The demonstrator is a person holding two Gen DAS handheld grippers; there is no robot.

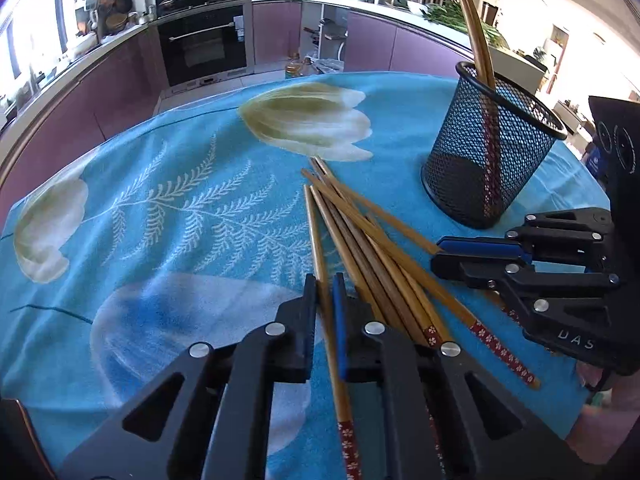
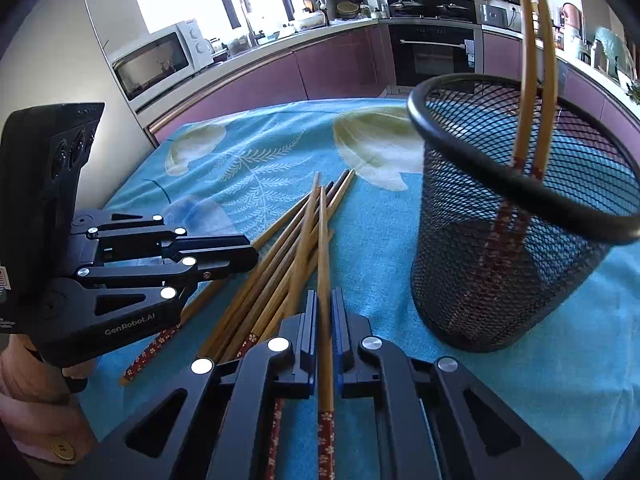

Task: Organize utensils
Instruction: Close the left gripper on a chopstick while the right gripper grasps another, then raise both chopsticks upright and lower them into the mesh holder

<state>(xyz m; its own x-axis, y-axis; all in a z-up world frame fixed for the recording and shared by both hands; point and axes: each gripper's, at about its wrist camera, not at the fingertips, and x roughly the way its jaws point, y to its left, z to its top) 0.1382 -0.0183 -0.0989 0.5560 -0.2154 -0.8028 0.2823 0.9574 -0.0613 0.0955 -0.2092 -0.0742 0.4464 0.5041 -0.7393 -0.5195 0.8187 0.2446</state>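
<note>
Both tongs, the left tongs [image 1: 324,300] and right tongs [image 2: 324,312], are each clamped on one chopstick from the pile [image 1: 360,232] lying just beside the mesh holder [image 1: 488,148] on the bench, so next it's probably lift and drop them in with the two already standing there.

— We lose the top ends of the two chopsticks in the mesh holder [image 2: 520,240] past the frame's upper edge.
— And the right gripper [image 1: 440,256] covers part of the loose chopstick pile [image 1: 360,232], so we can't count them.
</note>
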